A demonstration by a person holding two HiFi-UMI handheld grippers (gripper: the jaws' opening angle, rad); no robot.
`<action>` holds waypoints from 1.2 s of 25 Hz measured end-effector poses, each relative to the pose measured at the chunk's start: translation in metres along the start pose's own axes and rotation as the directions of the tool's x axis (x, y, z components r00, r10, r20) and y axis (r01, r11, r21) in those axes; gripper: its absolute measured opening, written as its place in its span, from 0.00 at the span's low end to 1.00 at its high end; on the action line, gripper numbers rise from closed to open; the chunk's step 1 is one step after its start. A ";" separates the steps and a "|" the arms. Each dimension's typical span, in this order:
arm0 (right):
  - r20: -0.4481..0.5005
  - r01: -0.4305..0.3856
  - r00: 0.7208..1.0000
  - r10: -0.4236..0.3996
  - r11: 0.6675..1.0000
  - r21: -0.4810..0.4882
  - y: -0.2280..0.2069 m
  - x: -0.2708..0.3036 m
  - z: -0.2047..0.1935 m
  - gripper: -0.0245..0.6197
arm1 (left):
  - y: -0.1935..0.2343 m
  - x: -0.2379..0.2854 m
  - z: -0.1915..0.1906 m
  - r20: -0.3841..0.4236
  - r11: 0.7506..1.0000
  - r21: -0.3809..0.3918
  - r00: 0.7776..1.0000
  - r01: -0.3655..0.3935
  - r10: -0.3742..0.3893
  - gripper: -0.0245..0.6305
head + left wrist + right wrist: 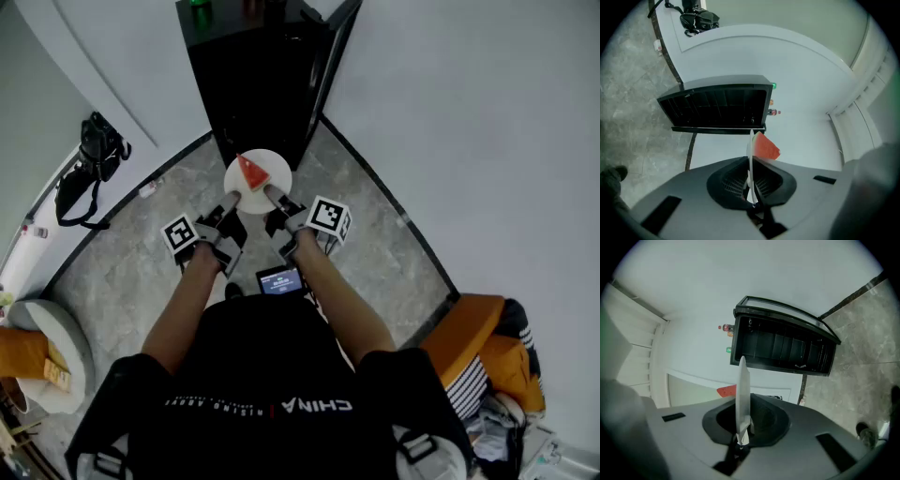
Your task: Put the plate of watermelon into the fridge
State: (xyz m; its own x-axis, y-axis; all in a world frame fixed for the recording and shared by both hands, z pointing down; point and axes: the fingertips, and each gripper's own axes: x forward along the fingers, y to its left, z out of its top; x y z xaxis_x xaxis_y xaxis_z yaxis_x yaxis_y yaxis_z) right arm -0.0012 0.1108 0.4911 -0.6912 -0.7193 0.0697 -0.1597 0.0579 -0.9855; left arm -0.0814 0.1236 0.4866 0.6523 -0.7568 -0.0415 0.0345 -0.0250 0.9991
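1. Now, left tool (231, 199) and right tool (273, 195) each pinch the rim of the white plate (277, 169), watermelon slice (251, 173) on top, just before the open black fridge (248, 84).
2. Hold it level; advance both tools together.

Right gripper (740, 434): jaws clamped on the rim of the white plate (743, 394), which shows edge-on as a thin upright blade in frame. A red sliver of watermelon (726, 391) peeks out on the plate's left side. Straight ahead is the black fridge (783, 350), front open, dark ribbed interior visible (small green light (728, 350) just off its left edge). White wall (693, 287) behind, grey stone floor (862, 357) at right, shoe (865, 433) at the bottom right corner.
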 end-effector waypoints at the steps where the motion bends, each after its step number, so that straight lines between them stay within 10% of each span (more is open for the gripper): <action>1: 0.000 0.000 1.000 0.000 1.000 0.004 -0.001 0.000 0.000 0.08 | 0.001 0.000 -0.001 -0.002 1.000 -0.002 1.000 -0.001 0.001 0.09; 30: -0.031 0.020 0.999 -0.020 1.000 0.004 -0.013 0.003 0.009 0.08 | 0.014 0.011 -0.002 -0.023 0.999 0.014 0.999 -0.037 0.037 0.08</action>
State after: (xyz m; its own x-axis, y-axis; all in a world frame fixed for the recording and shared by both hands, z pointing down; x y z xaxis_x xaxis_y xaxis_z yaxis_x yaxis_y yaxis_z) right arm 0.0052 0.1016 0.5027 -0.7092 -0.6988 0.0937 -0.1708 0.0412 -0.9845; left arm -0.0721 0.1159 0.4997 0.6702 -0.7421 -0.0046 -0.0003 -0.0065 1.0000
